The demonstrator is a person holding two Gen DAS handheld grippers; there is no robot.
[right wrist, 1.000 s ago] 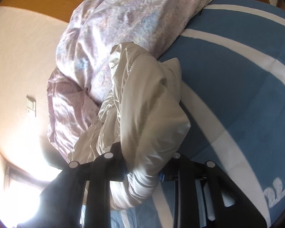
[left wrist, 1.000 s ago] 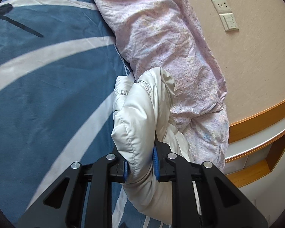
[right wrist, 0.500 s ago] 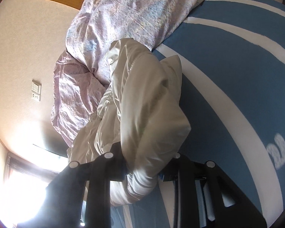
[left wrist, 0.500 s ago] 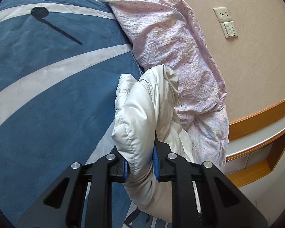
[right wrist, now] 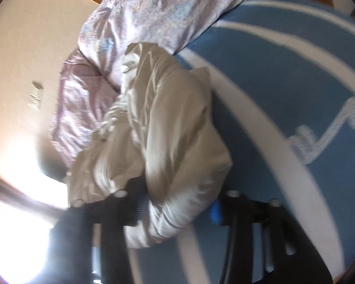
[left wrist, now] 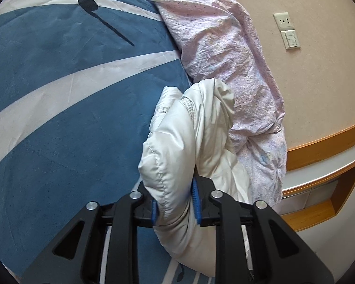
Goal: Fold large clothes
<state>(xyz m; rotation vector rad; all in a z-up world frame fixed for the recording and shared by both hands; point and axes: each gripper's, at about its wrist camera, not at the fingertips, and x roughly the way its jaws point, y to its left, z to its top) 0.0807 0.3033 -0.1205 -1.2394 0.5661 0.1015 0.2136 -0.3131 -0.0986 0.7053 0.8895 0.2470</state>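
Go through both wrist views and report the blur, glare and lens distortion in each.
Left wrist view: sharp and evenly lit; stitching on the white jacket in the left gripper reads clearly; fisheye bends the blue bedspread's stripes. Right wrist view: motion-smeared throughout, right gripper and jacket soft-edged; window glare blows out the lower left.

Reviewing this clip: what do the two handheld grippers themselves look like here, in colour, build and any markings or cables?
The left gripper is matte black, with angular fingers pierced by triangular cut-outs, round silver bolt heads at the joints, and ribbed blue pads inside the fingertips. The right gripper appears to match: black frame, silver bolts, blue pads, though motion blur hides detail. No markings are visible; a thin dark cable-like line runs along its right side.
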